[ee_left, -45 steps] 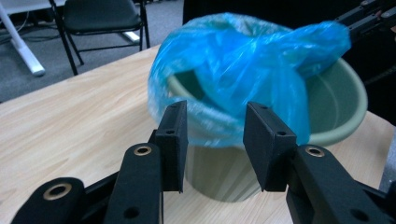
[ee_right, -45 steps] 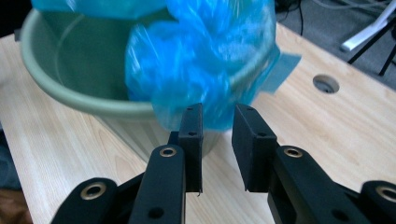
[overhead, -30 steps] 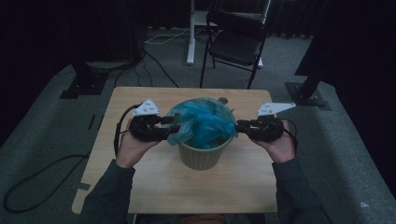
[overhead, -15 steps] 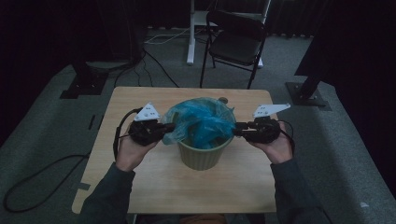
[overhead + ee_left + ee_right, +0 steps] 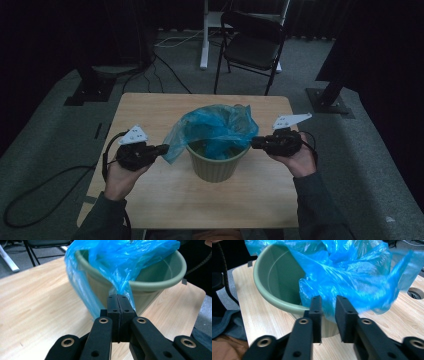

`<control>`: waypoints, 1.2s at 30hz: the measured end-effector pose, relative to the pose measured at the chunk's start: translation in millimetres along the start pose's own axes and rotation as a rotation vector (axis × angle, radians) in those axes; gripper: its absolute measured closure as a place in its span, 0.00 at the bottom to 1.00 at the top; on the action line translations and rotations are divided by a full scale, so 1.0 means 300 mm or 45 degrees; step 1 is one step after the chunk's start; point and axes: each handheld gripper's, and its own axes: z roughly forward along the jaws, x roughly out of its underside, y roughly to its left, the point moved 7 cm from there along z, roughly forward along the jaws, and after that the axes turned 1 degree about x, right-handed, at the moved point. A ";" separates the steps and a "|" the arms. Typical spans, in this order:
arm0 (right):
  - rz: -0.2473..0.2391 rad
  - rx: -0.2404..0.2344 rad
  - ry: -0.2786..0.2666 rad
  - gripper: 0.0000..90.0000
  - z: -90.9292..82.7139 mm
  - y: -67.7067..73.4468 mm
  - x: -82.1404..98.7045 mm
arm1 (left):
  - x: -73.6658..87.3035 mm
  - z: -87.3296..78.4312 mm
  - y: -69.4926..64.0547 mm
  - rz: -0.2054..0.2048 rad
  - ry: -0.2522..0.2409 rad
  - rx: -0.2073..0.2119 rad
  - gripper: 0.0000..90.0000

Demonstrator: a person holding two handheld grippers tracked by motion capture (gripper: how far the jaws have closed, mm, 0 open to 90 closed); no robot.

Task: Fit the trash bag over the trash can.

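Left hand-held gripper (image 5: 161, 149): It sat at the left of the high view, level with the bin's rim and pointing toward the bin. Its jaws were pressed fully together on a pinch of the blue plastic bag (image 5: 215, 129), as the left gripper view made plain.

Bag edge on the left: The film ran taut from those closed jaws up and over the near rim of the green bin (image 5: 218, 165), drawn outward and a little downward, away from the bin.

Green bin: It stood upright near the middle of the wooden bench (image 5: 150, 105), between the two hands. The bag was bunched loosely in and above its mouth, not yet spread around the rim.

Bag edge on the right: A loose fold hung over the rim just ahead of the right hand-held gripper (image 5: 255, 143), lying toward the bin's centre from that gripper.

Right hand-held gripper: It pointed at the bin from the right, close to the rim. Its jaws had just been closing and stood narrow, with a gap left; blue film lay between them, but the pads did not appear to press on it yet.

Relation that mattered: Judging by this, the right side lay nearer its rim, and the next pull would likely run outward along the line joining the two hands.
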 end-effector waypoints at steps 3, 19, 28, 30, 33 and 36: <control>-0.005 -0.003 0.014 0.98 0.010 0.003 0.007 | 0.039 0.000 0.020 -0.038 0.015 -0.003 1.00; -0.010 0.117 -0.108 0.68 -0.007 -0.013 -0.049 | 0.063 0.053 0.022 -0.049 0.053 0.015 0.98; 0.013 0.113 -0.032 0.93 0.055 -0.037 -0.032 | 0.055 0.094 0.006 -0.038 0.055 0.043 0.98; 0.012 0.109 -0.038 1.00 0.046 -0.033 -0.025 | 0.057 0.101 -0.002 -0.029 0.059 0.052 0.98; 0.006 0.109 -0.029 1.00 0.028 -0.023 -0.011 | 0.066 0.114 -0.015 -0.025 0.074 0.065 0.98; 0.006 0.097 -0.027 1.00 0.017 -0.014 0.002 | 0.078 0.126 -0.020 -0.026 0.092 0.071 0.98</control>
